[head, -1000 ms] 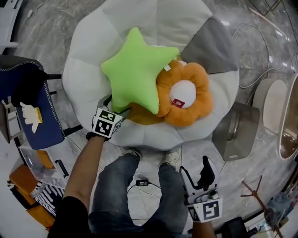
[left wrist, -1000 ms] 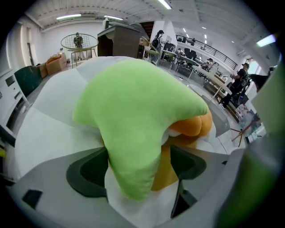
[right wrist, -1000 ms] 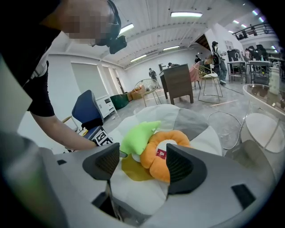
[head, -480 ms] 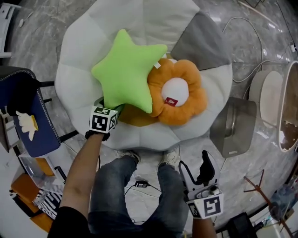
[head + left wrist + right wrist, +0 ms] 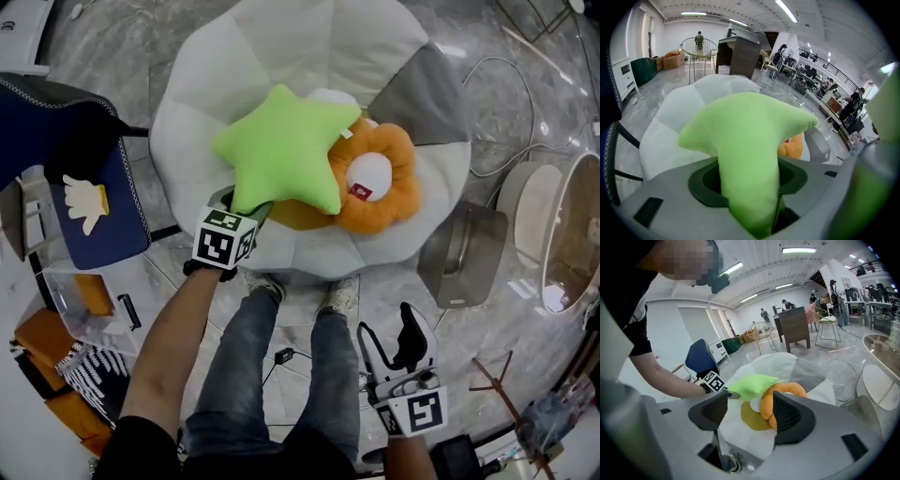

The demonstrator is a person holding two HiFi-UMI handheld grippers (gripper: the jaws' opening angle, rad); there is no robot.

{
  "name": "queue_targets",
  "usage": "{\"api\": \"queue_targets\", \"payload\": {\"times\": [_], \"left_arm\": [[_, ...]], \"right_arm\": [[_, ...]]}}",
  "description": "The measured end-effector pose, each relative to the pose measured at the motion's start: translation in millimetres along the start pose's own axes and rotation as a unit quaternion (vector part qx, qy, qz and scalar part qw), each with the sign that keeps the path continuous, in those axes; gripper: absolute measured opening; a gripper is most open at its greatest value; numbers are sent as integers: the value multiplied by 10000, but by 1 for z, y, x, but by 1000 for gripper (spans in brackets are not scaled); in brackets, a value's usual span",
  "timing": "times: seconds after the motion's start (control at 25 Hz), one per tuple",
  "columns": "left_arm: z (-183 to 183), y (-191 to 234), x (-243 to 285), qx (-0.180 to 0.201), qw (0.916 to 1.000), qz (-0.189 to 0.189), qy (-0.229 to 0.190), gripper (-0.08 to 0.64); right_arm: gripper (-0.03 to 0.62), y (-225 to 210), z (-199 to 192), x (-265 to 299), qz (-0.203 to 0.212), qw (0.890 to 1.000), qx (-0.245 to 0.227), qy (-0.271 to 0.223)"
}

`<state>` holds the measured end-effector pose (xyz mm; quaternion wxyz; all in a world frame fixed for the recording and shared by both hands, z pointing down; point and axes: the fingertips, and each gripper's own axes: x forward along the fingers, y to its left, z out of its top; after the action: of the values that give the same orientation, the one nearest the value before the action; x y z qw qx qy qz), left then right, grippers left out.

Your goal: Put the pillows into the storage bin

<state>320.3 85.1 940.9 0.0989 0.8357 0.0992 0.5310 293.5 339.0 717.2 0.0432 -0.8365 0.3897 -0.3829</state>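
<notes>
A green star pillow (image 5: 286, 150) lies partly over an orange flower pillow (image 5: 384, 183) on a big white and grey floor cushion (image 5: 234, 75). My left gripper (image 5: 246, 211) is shut on the star's near point. Its jaws have just been closing, and in the left gripper view the green star pillow (image 5: 745, 136) fills the gap between them. The star is lifted and tilted. My right gripper (image 5: 394, 342) hangs low beside the person's right leg. It is open, its jaws have just been closing a little, and nothing is between them. The right gripper view shows both pillows ahead of the right gripper (image 5: 750, 411).
A grey bin (image 5: 459, 258) stands on the floor right of the cushion. Beyond it are a white stool (image 5: 525, 197) and a round table (image 5: 572, 234). A blue chair (image 5: 84, 187) is at the left, with boxes and clutter below it. Cables lie on the floor.
The left gripper has closed on the star's near point and risen. The star has come up and shifted right over the flower pillow. The right gripper has hardly moved.
</notes>
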Motion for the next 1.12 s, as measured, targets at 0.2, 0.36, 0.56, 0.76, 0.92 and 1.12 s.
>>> {"api": "queue_targets", "payload": {"times": [0.2, 0.36, 0.56, 0.76, 0.92, 1.12], "left_arm": [[8, -19, -63, 288, 9988, -7, -392, 259], [32, -28, -127, 332, 9958, -25, -848, 259], [73, -30, -228, 722, 9899, 59, -1217, 258], [119, -15, -334, 1013, 9779, 247, -1811, 258], [118, -8, -412, 1258, 9679, 578, -2098, 256], [96, -5, -494, 1095, 9557, 1147, -2481, 256]], "right_arm": [[318, 22, 40, -10, 214, 9990, -398, -31], [318, 49, 74, -18, 302, 9978, -550, -196], [318, 102, 135, -28, 593, 9955, -363, -643], [318, 146, 208, -24, 908, 9880, 128, -1244], [318, 202, 234, -28, 1356, 9813, -21, -1369], [317, 255, 274, -31, 2087, 9671, -189, -1441]]}}
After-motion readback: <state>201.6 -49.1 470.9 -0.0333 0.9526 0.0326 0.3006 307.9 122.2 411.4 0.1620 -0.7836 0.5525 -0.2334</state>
